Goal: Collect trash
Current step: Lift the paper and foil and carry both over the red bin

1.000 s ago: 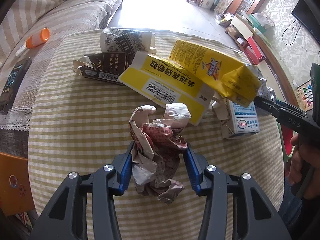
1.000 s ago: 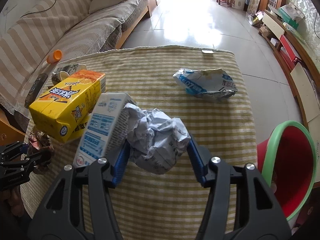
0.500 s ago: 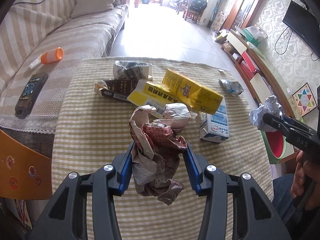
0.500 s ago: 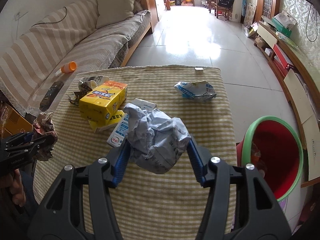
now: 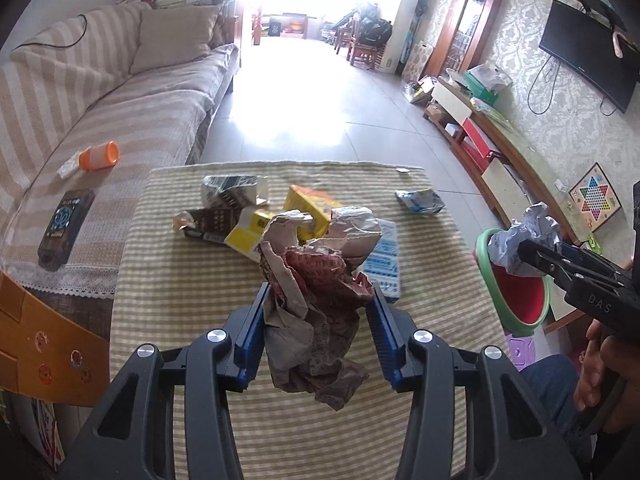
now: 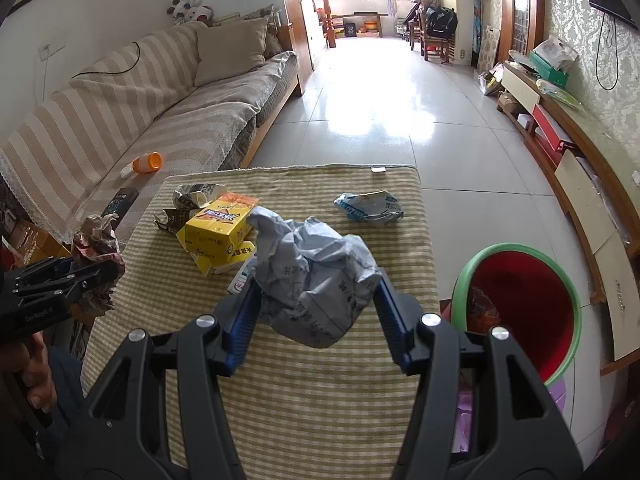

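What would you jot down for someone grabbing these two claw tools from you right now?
Left gripper: fingers shut on a brown paper wad, held above the table.
Right gripper: fingers shut on a grey paper wad, also lifted.
Red bin stands on the floor at the table's right edge, some trash already inside.
Left: drop both wads in, then fetch the yellow cartons, dark cartons, white-blue carton and blue wrapper.

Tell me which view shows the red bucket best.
The right wrist view: the red bucket shows its whole green rim and some trash inside, beside the table. The left wrist view shows only part of it, behind the grey paper ball in the right tongs.
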### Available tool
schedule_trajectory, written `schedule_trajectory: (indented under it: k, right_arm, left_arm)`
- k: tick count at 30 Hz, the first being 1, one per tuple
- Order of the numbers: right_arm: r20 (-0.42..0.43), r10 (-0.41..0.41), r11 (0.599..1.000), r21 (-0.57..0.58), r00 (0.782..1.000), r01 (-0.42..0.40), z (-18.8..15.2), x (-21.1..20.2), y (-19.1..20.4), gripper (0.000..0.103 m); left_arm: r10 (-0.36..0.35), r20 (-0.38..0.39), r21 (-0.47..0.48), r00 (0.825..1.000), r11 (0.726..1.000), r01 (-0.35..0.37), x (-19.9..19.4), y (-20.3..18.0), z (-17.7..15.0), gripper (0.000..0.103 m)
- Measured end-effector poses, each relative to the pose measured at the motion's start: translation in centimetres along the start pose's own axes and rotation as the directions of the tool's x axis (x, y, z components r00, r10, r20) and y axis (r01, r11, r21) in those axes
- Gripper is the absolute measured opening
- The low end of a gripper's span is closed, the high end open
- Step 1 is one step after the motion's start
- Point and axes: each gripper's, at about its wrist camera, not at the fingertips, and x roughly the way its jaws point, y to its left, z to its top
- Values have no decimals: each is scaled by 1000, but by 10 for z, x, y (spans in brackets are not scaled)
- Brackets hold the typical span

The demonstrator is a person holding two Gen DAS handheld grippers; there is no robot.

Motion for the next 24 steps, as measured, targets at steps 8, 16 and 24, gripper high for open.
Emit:
schedule_trajectory:
  k: [8, 16, 24]
  right_arm:
    - [48, -26, 999, 44, 998, 24, 6, -21, -29, 54]
    - [77, -95, 988, 126, 992, 85, 4, -42, -89, 54]
    - [95, -179, 964, 215, 979, 156, -2, -65, -152, 54]
  left_arm:
    - [-22, 18, 59, 1000, 998, 21, -1, -38, 21, 44]
    - [-78, 17, 147, 997, 986, 75, 12, -101, 42, 44]
    - [-171, -15, 246, 985, 954, 169, 33, -183, 59, 44]
